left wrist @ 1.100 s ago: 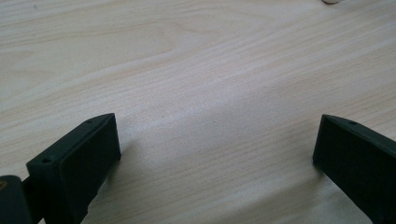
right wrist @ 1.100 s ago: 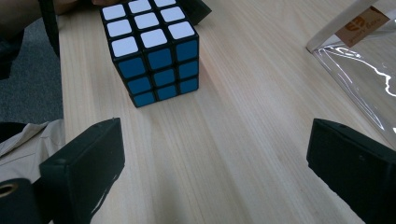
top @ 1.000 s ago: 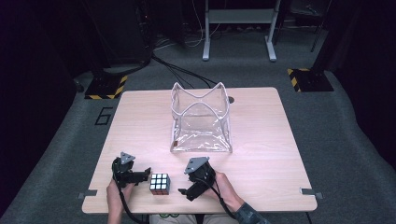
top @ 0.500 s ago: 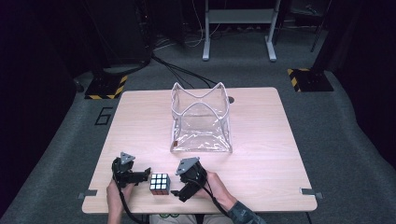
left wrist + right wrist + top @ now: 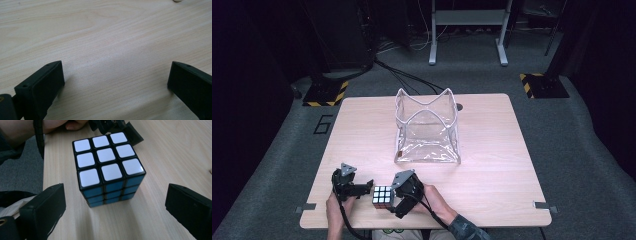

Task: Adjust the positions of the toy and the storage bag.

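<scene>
The wooden table (image 5: 492,150) spreads out under me, with a clear plastic bag (image 5: 428,127) standing open near its middle, well apart from my hands. At the near edge sits the Rubik's cube (image 5: 108,166), white face up, blue side toward my right gripper (image 5: 113,207), whose jaws are spread wide just short of it, not touching. My left gripper (image 5: 115,82) is also spread apart over bare wood, beside the cube.

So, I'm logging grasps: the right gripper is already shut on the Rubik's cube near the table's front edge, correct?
Not quite. In the right gripper view the right gripper is open, its jaws standing apart either side of the Rubik's cube without touching it. The cube does sit near the table's front edge.
</scene>
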A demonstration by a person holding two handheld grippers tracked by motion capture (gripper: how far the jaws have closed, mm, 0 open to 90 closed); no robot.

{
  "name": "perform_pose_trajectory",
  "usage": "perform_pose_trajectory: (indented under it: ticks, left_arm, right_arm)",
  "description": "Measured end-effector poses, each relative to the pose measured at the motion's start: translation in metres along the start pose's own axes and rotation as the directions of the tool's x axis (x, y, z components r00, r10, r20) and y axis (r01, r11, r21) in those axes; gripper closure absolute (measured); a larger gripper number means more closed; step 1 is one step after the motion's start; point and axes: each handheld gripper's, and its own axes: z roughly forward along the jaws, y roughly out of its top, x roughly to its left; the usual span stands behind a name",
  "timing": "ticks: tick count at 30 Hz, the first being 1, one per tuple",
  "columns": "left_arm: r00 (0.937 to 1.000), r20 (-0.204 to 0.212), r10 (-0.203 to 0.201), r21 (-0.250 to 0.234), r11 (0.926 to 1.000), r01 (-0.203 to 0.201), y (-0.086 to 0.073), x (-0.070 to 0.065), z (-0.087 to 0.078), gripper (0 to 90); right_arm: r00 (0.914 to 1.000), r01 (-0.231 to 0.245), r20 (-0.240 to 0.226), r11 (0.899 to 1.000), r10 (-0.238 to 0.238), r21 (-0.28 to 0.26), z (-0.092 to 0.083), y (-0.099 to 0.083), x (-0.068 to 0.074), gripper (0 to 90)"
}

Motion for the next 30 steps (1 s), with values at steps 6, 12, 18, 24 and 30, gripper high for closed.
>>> perform_pose_trajectory:
  ticks: [6,12,18,24,30]
  left_arm:
    - [1.0000,0.000,0.000,0.001,1.0000,0.000,0.000,0.000,0.000,0.8]
    - [1.0000,0.000,-0.001,0.001,1.0000,0.001,0.000,0.000,0.000,0.8]
    - [1.0000,0.002,-0.001,0.003,1.0000,0.001,0.000,0.000,0.000,0.8]
    - [1.0000,0.002,0.000,0.001,1.0000,0.000,0.000,0.000,0.000,0.8]
    - [1.0000,0.002,0.000,0.001,1.0000,0.000,0.000,0.000,0.000,0.8]
  right_arm:
    - [0.9997,0.016,-0.018,1.000,-0.016,-0.001,0.009,0.005,0.000,5.3]
    - [0.9989,0.028,-0.037,1.000,-0.028,0.001,0.017,0.008,0.000,12.0]
    - [0.9986,0.033,-0.041,0.999,-0.033,0.012,0.024,0.009,-0.001,22.5]
    - [0.9983,0.042,-0.042,0.999,-0.041,0.021,0.027,0.009,0.000,33.1]
    - [0.9992,0.037,-0.017,0.999,-0.036,0.023,0.025,0.008,0.001,33.3]
